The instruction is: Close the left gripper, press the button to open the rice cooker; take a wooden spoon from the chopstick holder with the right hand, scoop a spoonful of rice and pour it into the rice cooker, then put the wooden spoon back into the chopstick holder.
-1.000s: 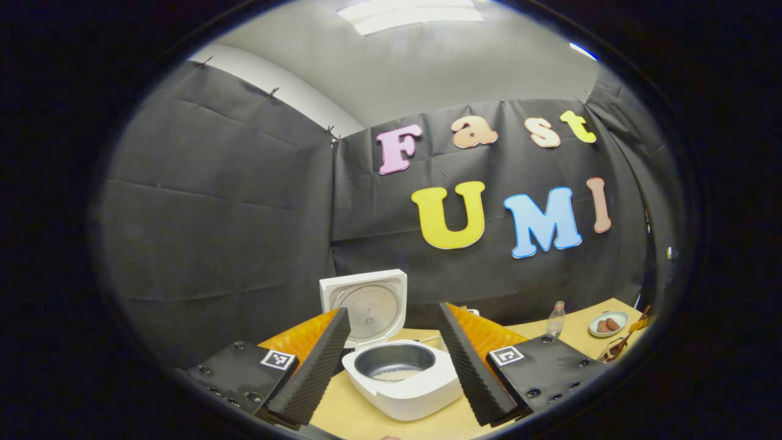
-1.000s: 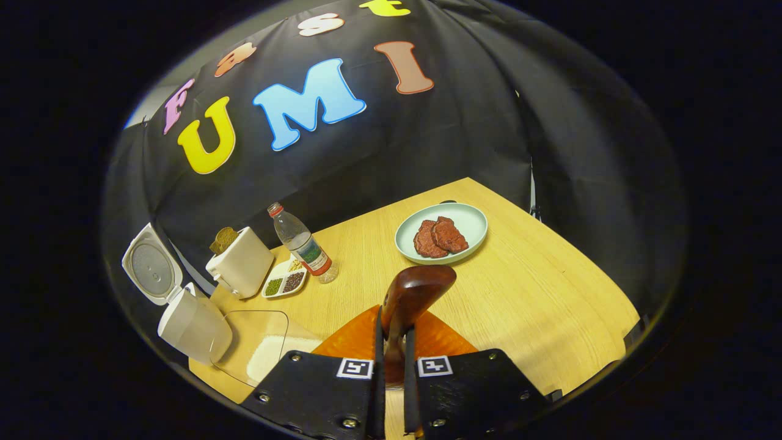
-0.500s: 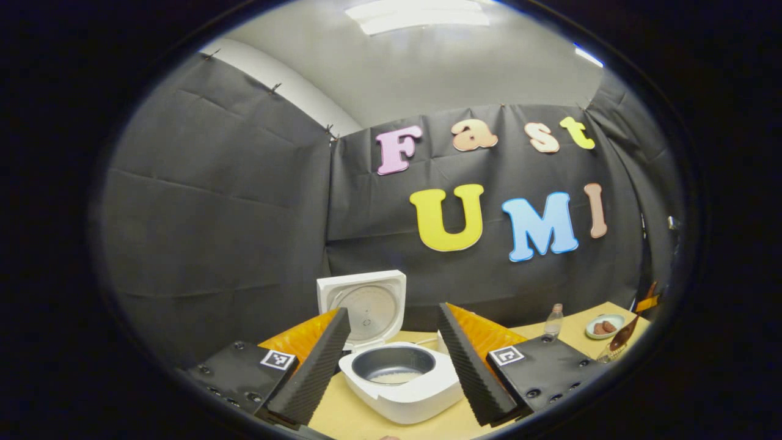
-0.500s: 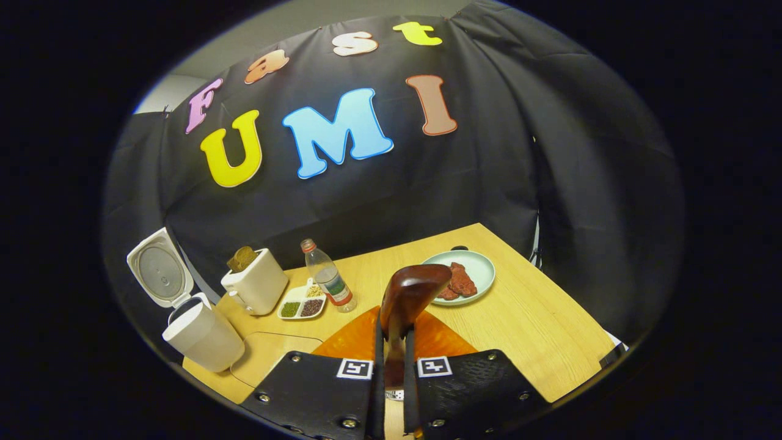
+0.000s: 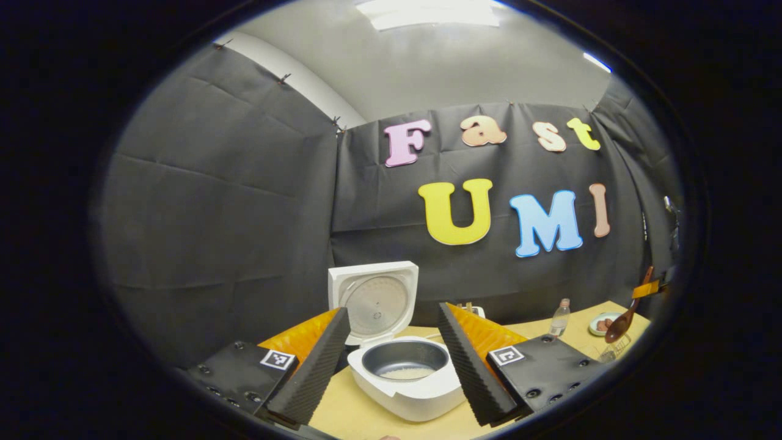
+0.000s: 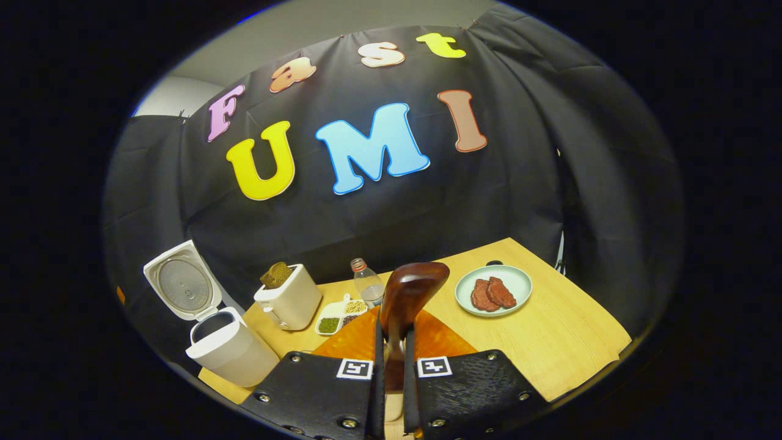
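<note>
The white rice cooker [image 5: 408, 391] stands with its lid [image 5: 374, 300] up, and a little rice lies in the grey inner pot [image 5: 404, 362]. My left gripper [image 5: 392, 313] is open just in front of it with nothing between its fingers. My right gripper [image 6: 393, 357] is shut on the handle of the dark wooden spoon [image 6: 412, 287], whose bowl sticks up past the fingertips. The cooker [image 6: 229, 348] is at the left of the right gripper view. In the left gripper view the spoon [image 5: 618, 325] hangs at the far right above a wire holder [image 5: 613, 350].
On the wooden table [image 6: 550, 342] stand a white toaster [image 6: 292, 302] with bread, a divided dish of seeds [image 6: 337, 316], a plastic bottle [image 6: 366, 284] and a pale plate [image 6: 516, 282] with meat slices. The table's right and front edges are close.
My right gripper has lifted with the spoon; the table objects dropped lower in its view and the clear rice container slid out of sight. The left gripper barely moved.
</note>
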